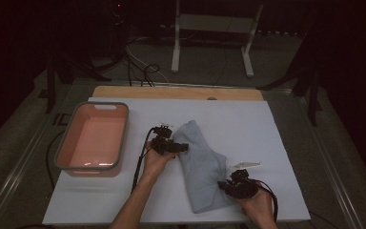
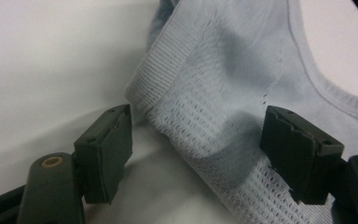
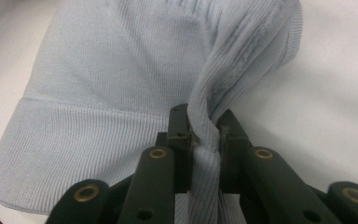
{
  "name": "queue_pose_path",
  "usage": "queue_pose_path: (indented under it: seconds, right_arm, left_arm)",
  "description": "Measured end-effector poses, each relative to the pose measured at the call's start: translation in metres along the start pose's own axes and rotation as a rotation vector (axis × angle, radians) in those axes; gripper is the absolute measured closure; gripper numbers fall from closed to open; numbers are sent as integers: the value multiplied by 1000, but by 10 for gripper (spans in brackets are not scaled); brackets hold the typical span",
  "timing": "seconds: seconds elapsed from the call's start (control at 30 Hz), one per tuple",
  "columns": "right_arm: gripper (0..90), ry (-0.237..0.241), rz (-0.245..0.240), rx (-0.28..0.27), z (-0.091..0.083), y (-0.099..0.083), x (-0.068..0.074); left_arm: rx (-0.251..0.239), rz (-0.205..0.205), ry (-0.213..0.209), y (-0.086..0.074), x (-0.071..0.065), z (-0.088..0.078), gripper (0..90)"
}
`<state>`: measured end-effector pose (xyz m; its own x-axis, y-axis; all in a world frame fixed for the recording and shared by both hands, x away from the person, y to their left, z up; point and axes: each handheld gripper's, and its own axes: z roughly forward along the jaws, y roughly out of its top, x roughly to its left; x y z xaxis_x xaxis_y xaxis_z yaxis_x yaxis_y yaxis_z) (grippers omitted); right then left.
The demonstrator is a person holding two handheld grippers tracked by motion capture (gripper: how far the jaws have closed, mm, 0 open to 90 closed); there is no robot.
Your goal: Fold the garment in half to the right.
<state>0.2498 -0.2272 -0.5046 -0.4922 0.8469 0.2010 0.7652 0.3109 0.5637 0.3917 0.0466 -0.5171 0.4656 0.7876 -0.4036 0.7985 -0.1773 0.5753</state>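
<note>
Pinching a bunched fold of the pale blue garment (image 3: 121, 70) lying mid-table beside the pink basin (image 1: 93, 138), the right gripper (image 3: 204, 135) should hold firm while the left gripper (image 2: 196, 149), jaws spread, straddles the ribbed edge squarely before closing.

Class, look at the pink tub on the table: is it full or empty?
Empty. In the high view the pink tub shows its bare floor, and the pale blue garment lies outside it on the white table.
</note>
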Motion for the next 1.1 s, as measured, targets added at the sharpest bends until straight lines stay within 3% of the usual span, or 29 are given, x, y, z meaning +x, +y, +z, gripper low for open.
queue_pose_path:
  seconds: [0.27,0.4,0.63,1.1]
  right_arm:
    - [788,1,12,1,0,0,0]
    - [789,1,20,2,0,0,0]
    - [795,-13,39,11,0,2,2]
    - [797,-6,68,23,-1,3,5]
  left_arm:
    - [19,14,-3,2,-4,3,362]
    - [18,10,-35,2,-4,4,508]
    - [-5,30,-64,7,-8,0,856]
    - [-22,58,-54,16,-15,-5,882]
